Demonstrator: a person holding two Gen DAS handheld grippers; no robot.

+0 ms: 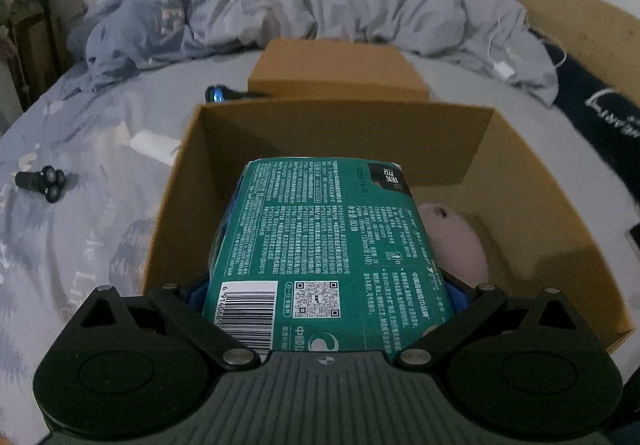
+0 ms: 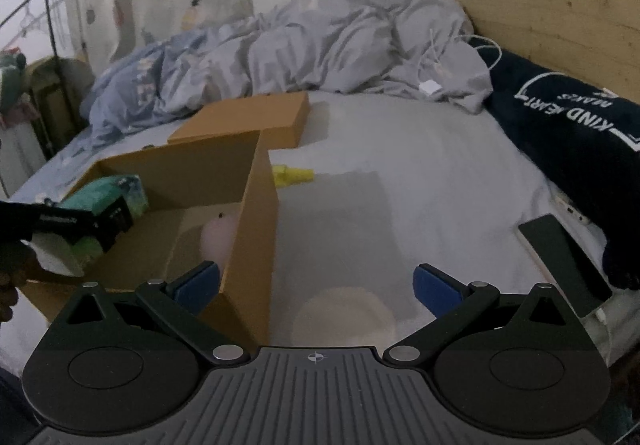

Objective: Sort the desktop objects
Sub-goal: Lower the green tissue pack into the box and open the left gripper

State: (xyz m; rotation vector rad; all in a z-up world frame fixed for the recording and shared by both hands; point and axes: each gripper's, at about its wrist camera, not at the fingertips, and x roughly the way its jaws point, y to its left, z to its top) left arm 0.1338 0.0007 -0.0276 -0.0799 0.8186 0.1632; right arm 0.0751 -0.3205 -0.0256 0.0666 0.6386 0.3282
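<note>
Clamped between the blue pads of the left gripper (image 1: 326, 291), a green tissue pack (image 1: 320, 245) is held over the open cardboard box (image 1: 340, 125) on the bed, and the fingertips are hidden behind it. Half covered beneath, something pink and soft (image 1: 460, 249) is seen on the box floor; what it is cannot be made out. Beside the box, the right gripper (image 2: 316, 285) is held wide open and empty above a pale, blurred round shape (image 2: 344, 315).

Each wrist camera looked forward along its gripper fingers across the bed, left directly above the open cardboard box (image 1: 520, 181), right beside it; both views shared that box.
</note>
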